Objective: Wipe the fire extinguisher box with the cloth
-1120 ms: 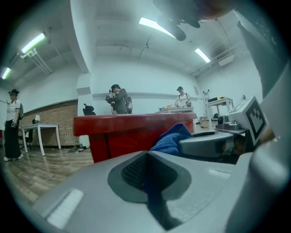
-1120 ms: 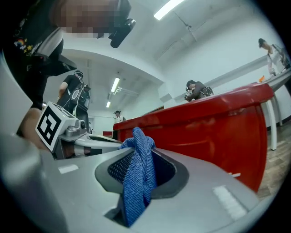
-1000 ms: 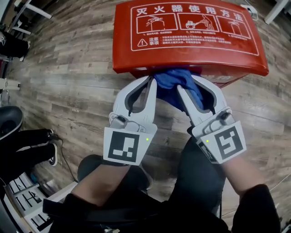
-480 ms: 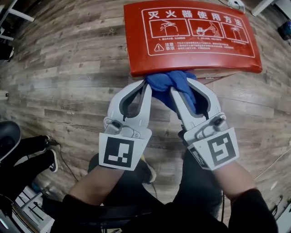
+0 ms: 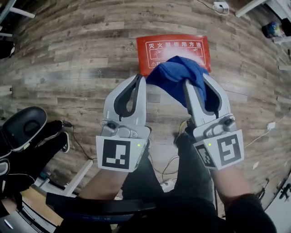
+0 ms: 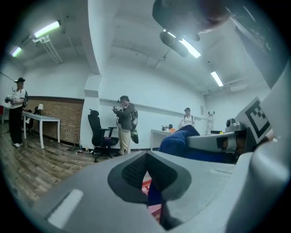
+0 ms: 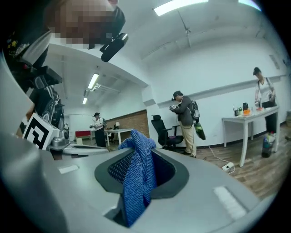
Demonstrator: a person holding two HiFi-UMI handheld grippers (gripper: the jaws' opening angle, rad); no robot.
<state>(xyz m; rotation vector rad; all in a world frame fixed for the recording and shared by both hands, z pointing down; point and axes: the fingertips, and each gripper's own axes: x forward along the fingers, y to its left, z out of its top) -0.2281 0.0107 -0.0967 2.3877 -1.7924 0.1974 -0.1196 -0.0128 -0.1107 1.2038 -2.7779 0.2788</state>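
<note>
The red fire extinguisher box (image 5: 157, 52) lies flat on the wood floor, far below both grippers. A blue cloth (image 5: 175, 75) hangs bunched in the air between the two gripper tips, covering part of the box's lid. My left gripper (image 5: 141, 82) is shut with a corner of the cloth (image 6: 153, 200) showing in its jaw gap. My right gripper (image 5: 187, 85) is shut on the cloth (image 7: 138, 175), which sticks up between its jaws. Both gripper views look out level across the room, not at the box. The right gripper (image 6: 213, 142) also shows in the left gripper view, with the cloth beside it.
A black office chair (image 5: 22, 129) stands at my left, and cables (image 5: 166, 175) and a power strip (image 5: 221, 6) lie on the floor. Several people (image 6: 125, 123), another black chair (image 6: 101, 136) and white tables (image 7: 248, 119) stand across the room.
Both grippers have lifted the cloth up and off the box's front edge. The box now looks much smaller and farther below.
</note>
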